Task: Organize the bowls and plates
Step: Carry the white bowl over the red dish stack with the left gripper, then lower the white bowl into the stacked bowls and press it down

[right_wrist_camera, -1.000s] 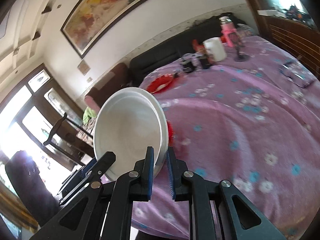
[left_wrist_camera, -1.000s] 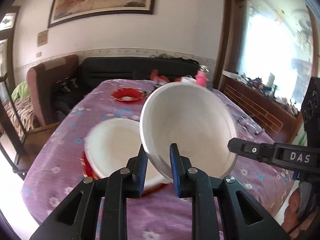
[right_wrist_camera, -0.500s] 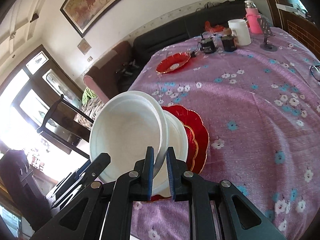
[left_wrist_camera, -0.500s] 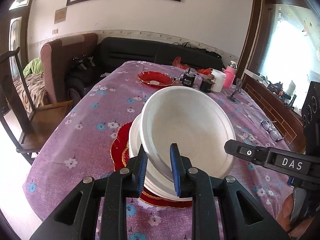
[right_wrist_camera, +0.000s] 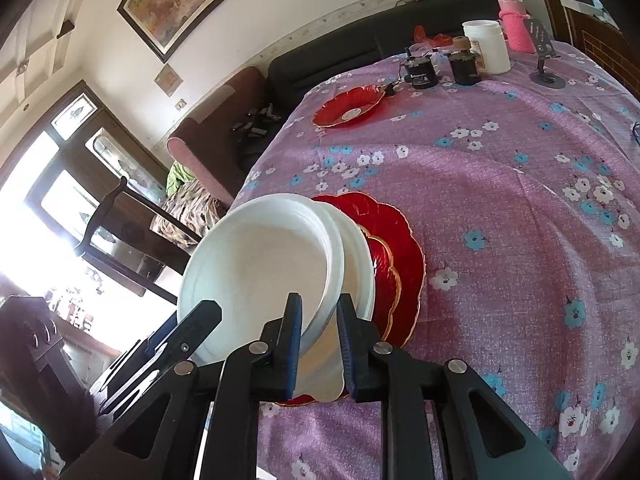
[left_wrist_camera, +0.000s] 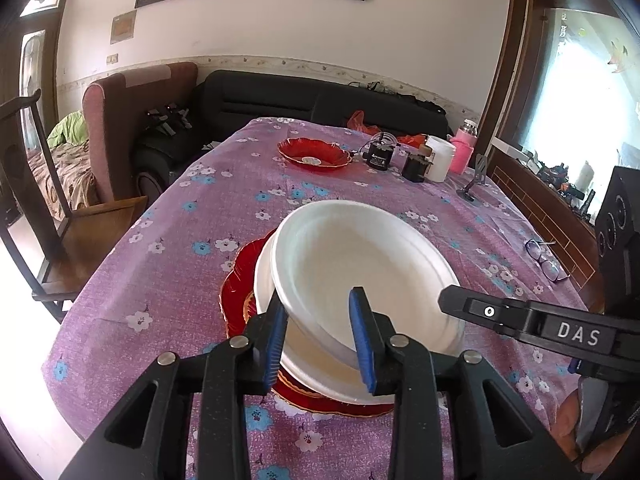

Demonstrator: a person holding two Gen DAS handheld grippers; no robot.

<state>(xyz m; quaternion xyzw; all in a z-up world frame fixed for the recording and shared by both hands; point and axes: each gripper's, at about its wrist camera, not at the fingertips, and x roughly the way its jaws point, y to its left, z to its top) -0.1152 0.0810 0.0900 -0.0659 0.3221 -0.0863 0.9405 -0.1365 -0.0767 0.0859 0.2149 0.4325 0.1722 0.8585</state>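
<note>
A white bowl (left_wrist_camera: 360,264) (right_wrist_camera: 260,264) rests tilted on a white plate (left_wrist_camera: 262,276) (right_wrist_camera: 356,256), which tops a stack of red gold-rimmed plates (left_wrist_camera: 236,284) (right_wrist_camera: 400,240) on the purple flowered tablecloth. My left gripper (left_wrist_camera: 318,294) straddles the bowl's near rim, and its jaws are opening, with a gap between the right pad and the bowl wall. My right gripper (right_wrist_camera: 319,298) straddles the rim on the opposite side, its jaws opening too. The rim sits loose between each pair of pads. A second red plate (left_wrist_camera: 314,152) (right_wrist_camera: 348,108) lies alone farther back.
At the table's far end stand dark jars (left_wrist_camera: 378,156), a white tub (right_wrist_camera: 486,46), a pink bottle (right_wrist_camera: 514,20) and a phone stand (right_wrist_camera: 544,64). Glasses (left_wrist_camera: 544,260) lie near the right edge. A wooden chair (left_wrist_camera: 80,236) stands at the left; a sofa lies behind.
Both grippers carried the white bowl down and forward onto the stack of plates. In the last half second both pairs of jaws have widened off the bowl's rim.
</note>
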